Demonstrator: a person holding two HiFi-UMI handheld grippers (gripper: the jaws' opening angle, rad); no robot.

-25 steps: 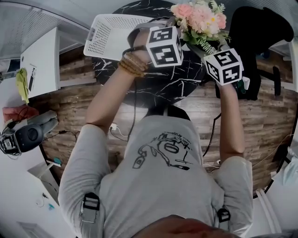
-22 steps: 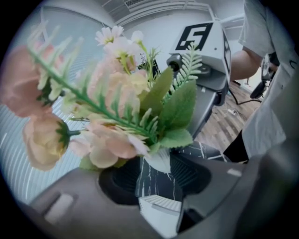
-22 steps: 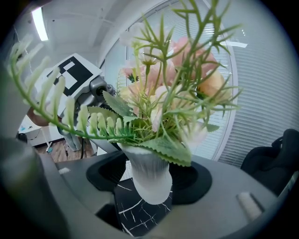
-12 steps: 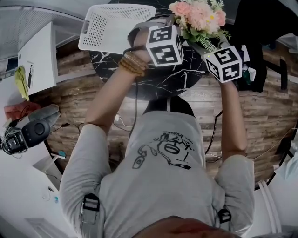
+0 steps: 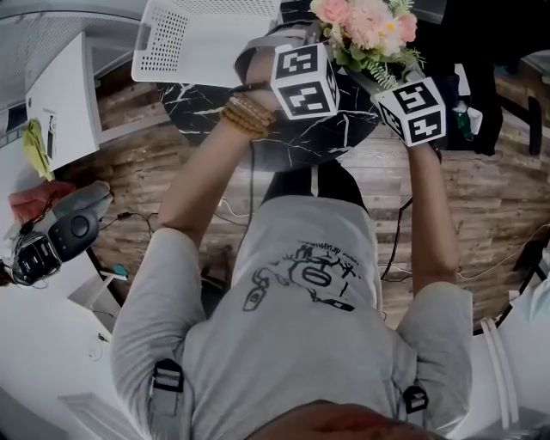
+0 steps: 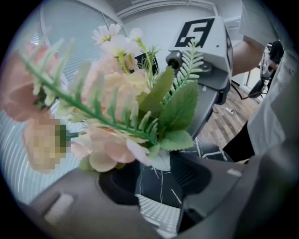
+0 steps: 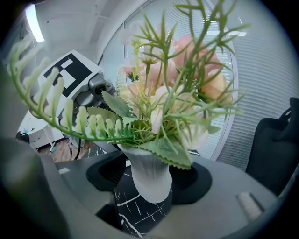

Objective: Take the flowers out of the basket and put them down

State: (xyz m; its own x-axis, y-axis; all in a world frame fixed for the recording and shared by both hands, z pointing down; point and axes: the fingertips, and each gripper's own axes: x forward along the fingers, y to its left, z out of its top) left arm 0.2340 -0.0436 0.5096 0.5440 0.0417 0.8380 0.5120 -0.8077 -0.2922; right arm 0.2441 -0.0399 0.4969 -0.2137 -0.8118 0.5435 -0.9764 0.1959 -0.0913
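A bunch of pink and cream artificial flowers (image 5: 365,26) with green fern leaves stands in a small frosted white vase (image 7: 149,179). Both grippers meet at it above the far side of the black marble table (image 5: 292,137). My right gripper (image 7: 149,184) is shut on the vase's body, a pad at each side. My left gripper (image 6: 154,172) comes from the other side, its pads closed on the vase (image 6: 161,161) under the blooms (image 6: 117,112). The empty white perforated basket (image 5: 202,34) lies at the table's far left, apart from the flowers.
A black chair with dark cloth (image 5: 481,77) stands right of the table. A white cabinet (image 5: 56,103) and a grey device (image 5: 69,228) with cables sit on the wooden floor at the left. Window blinds (image 7: 252,84) are behind the flowers.
The basket and table have slid up and left in the head view. Both grippers and the flowers between them keep the same hold and have barely shifted.
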